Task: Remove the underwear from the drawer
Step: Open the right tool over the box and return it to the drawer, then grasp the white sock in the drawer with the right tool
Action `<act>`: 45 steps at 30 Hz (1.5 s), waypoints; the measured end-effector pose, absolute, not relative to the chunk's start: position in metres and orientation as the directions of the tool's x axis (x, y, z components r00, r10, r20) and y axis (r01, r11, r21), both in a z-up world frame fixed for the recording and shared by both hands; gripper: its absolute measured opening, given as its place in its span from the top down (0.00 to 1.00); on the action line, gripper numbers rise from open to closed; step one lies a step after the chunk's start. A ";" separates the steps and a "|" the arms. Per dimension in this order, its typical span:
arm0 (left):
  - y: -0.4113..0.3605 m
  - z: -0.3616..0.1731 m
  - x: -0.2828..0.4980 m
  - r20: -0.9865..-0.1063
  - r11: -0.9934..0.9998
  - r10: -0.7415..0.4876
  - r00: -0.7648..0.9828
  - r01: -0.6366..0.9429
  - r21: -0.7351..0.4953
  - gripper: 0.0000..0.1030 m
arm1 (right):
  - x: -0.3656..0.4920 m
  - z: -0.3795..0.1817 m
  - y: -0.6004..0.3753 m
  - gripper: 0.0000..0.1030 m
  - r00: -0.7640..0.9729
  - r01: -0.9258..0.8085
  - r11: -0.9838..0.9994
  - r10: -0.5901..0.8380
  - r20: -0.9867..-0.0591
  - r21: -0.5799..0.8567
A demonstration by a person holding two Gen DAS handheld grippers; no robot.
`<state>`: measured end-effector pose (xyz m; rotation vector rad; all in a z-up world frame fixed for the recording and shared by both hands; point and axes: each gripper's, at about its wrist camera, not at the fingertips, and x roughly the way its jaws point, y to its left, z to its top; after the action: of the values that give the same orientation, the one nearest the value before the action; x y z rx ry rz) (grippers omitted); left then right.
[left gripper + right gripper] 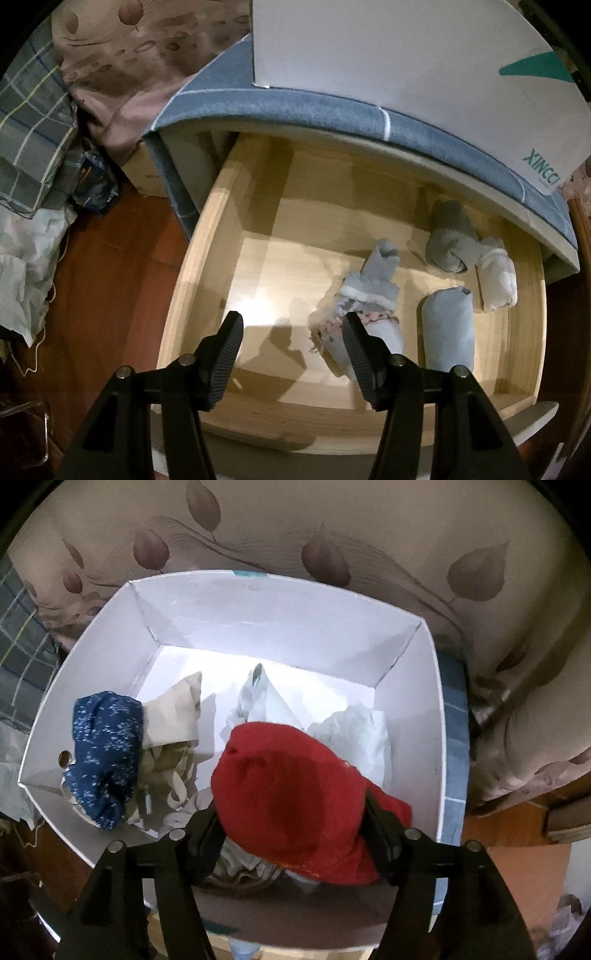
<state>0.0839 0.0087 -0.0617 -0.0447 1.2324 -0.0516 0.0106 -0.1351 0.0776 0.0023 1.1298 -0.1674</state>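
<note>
Holding a red underwear bundle (291, 794) in my right gripper (291, 834) over the white box (424, 709), I am hovering my wide-open, empty left gripper (291, 354) above the drawer (207, 236) where several rolled pieces (448, 332) are remaining.

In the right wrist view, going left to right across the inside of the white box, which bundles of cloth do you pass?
Inside the white box: blue patterned bundle → beige cloth → red garment between the fingers of the right gripper → crumpled white cloth.
</note>
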 end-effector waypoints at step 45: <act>0.018 -0.062 0.084 -0.943 0.998 -0.055 0.329 -0.017 -0.065 0.45 | -0.134 -0.104 -0.158 0.51 0.296 0.195 0.972 -0.185 -0.937 -0.130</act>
<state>0.0840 0.0175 -0.0621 -0.0665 1.2355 -0.0254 -0.1339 -0.1577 -0.1043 0.0096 1.2453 -0.2527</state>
